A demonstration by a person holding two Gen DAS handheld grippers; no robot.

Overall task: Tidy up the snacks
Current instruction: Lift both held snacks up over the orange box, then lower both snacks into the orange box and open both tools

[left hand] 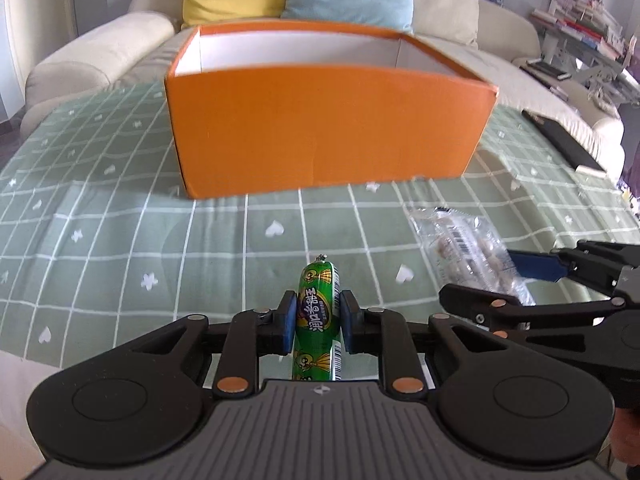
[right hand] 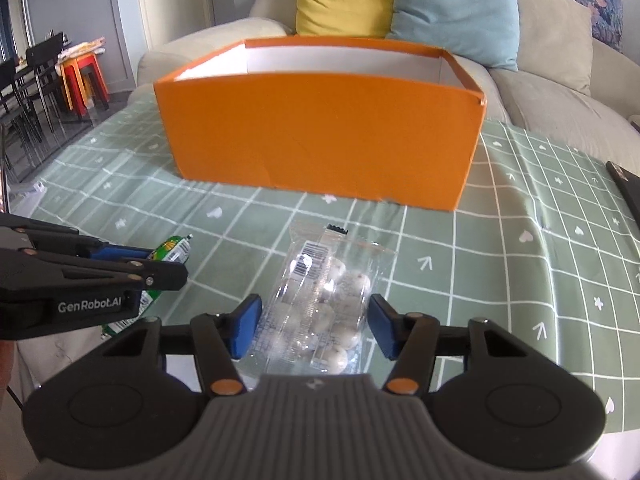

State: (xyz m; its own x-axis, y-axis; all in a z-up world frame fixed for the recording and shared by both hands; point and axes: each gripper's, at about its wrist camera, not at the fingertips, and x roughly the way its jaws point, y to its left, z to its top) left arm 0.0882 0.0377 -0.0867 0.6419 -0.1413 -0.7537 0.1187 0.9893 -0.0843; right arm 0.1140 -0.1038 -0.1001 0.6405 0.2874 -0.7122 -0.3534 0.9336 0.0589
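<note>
Green foil wraps the sausage stick point(left hand: 318, 312), printed with yellow Chinese characters, low at frame centre, clamped between the left gripper point(left hand: 318, 322)'s 2 blue pads. The right gripper point(right hand: 314, 326), half open, brackets the clear barcoded snack bag point(right hand: 320, 300); whether its pads press it is unclear. "GenRobot.AI" marks the left gripper's side. Orange box point(left hand: 324, 128) stands above.

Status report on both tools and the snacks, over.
Left tool shut on green sausage. Right tool straddling clear snack bag. Orange box ahead, path clear.
</note>
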